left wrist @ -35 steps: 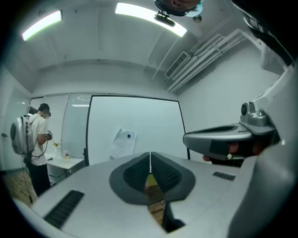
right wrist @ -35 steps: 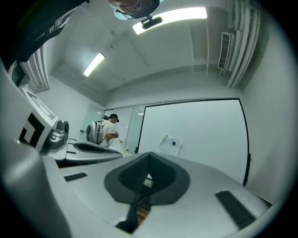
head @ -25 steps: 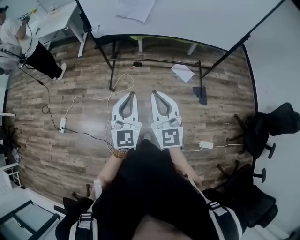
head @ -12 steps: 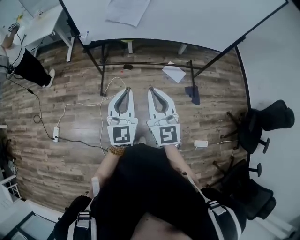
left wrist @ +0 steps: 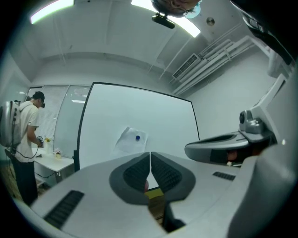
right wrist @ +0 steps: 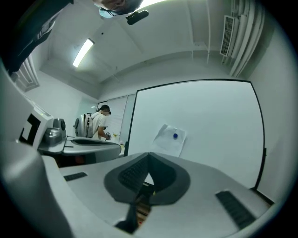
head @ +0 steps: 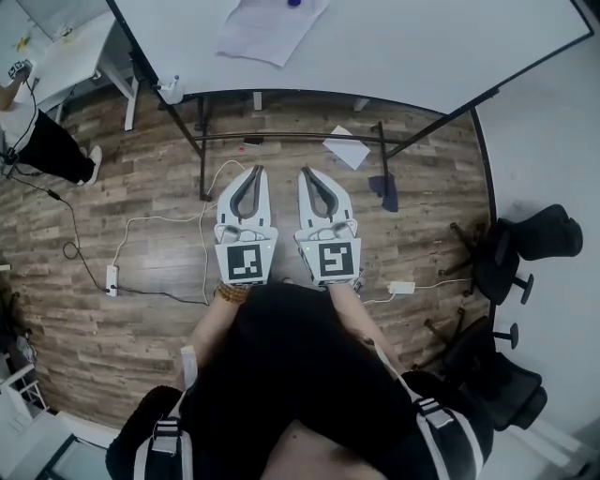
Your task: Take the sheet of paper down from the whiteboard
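Risk: the left hand-held gripper (head: 251,173) and the right hand-held gripper (head: 311,175) are both clenched on nothing, well short of the large white whiteboard (head: 422,42). Pulling the sheet alone may tear it under the small round blue magnet (right wrist: 175,135) — the magnet likely needs freeing first. The white rectangular sheet of paper (head: 272,28) hangs slightly askew on the board's left part, pinned near its top edge — thin and lightly creased.

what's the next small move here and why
Probably step closer to the whiteboard: the sheet of paper hangs there under a blue magnet, well beyond the left gripper and right gripper, both shut and empty.
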